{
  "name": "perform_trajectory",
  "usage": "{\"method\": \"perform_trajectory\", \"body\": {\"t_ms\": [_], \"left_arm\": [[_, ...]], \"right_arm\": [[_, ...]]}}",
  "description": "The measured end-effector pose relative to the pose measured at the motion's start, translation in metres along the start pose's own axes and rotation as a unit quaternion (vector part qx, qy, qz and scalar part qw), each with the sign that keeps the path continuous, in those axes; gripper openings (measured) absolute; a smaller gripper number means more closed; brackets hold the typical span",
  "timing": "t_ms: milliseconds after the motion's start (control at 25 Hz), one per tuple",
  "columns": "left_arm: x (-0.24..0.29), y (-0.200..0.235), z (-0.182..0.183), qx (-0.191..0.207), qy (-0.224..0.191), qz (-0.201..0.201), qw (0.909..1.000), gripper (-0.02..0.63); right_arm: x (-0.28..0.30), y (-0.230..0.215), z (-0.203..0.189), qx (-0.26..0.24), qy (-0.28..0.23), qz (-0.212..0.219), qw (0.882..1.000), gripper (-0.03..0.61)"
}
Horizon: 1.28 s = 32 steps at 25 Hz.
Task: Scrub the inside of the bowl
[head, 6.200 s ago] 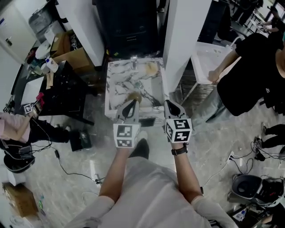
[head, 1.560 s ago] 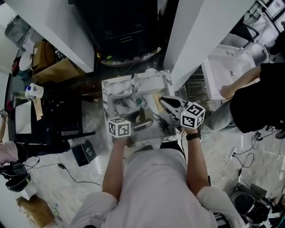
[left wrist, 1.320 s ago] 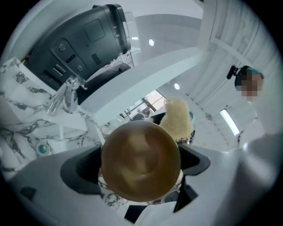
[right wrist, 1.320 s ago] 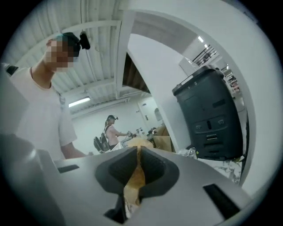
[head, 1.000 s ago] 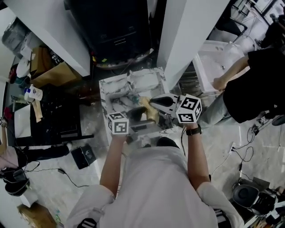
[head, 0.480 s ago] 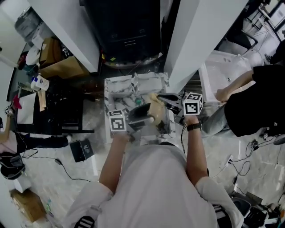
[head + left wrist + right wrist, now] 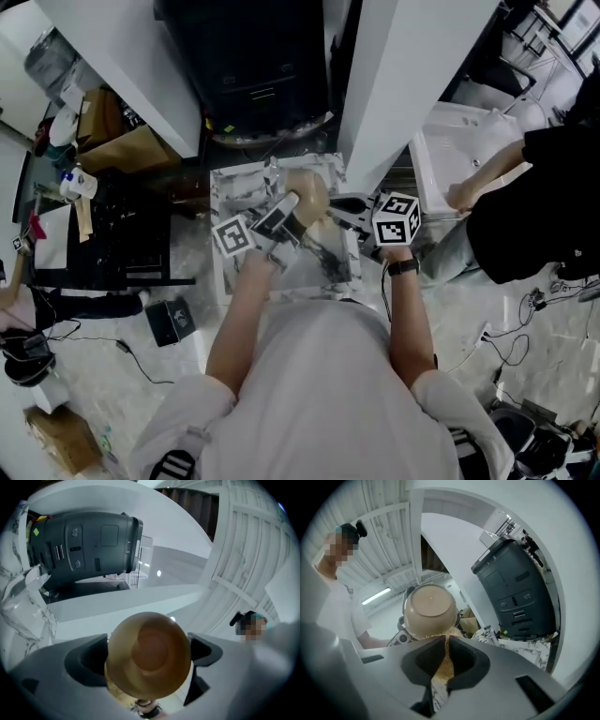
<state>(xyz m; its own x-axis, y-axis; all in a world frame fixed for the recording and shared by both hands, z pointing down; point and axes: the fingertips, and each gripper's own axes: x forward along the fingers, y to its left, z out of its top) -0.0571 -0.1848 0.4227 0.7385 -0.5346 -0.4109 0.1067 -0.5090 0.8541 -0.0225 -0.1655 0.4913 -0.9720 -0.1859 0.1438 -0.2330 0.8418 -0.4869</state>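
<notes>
Up comes the bowl (image 7: 307, 192): half a second ago it sat low over the middle of the marble sink (image 7: 328, 267); now it's raised toward the upper centre of the head view, just under the black machine (image 7: 253, 56). The left hand-held gripper (image 7: 281, 217) has swung up with it, its marker cube tilted over to the lower left. In the left gripper view the tan bowl fills the gap, both jaws clamped against its sides. The right hand-held gripper (image 7: 336, 203) has barely shifted and sits just right of the bowl, pointing at it. Its jaws are nearly together, pinching a thin golden scrubbing pad (image 7: 443, 660). In the right gripper view the bowl hangs just beyond the pad's top edge; I can't tell if they touch.
</notes>
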Motion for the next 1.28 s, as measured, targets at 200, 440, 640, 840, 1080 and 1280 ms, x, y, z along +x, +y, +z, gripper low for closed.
{"method": "perform_trajectory", "body": {"t_ms": [200,440,640,840,1080,1280], "left_arm": [[0.015,0.007,0.024,0.047,-0.004,0.039,0.9981,0.548],[0.022,0.013,0.028,0.097,0.045,0.087,0.9904,0.548],[0.017,0.020,0.017,0.094,0.086,0.108,0.9860,0.548],[0.012,0.024,-0.005,0.062,0.113,0.098,0.9869,0.548],[0.005,0.023,-0.025,0.025,0.123,0.069,0.9897,0.548],[0.003,0.022,-0.032,0.004,0.119,0.059,0.9912,0.548]], "right_arm": [[-0.003,0.016,0.013,-0.057,0.030,0.000,0.998,0.031],[-0.014,0.047,0.031,-0.138,0.048,0.034,0.989,0.031],[-0.029,0.065,0.065,-0.172,0.002,0.051,0.984,0.031],[-0.039,0.066,0.088,-0.181,-0.040,0.047,0.982,0.029],[-0.041,0.059,0.084,-0.186,-0.040,0.042,0.981,0.028],[-0.044,0.057,0.084,-0.183,-0.050,0.047,0.981,0.028]]}}
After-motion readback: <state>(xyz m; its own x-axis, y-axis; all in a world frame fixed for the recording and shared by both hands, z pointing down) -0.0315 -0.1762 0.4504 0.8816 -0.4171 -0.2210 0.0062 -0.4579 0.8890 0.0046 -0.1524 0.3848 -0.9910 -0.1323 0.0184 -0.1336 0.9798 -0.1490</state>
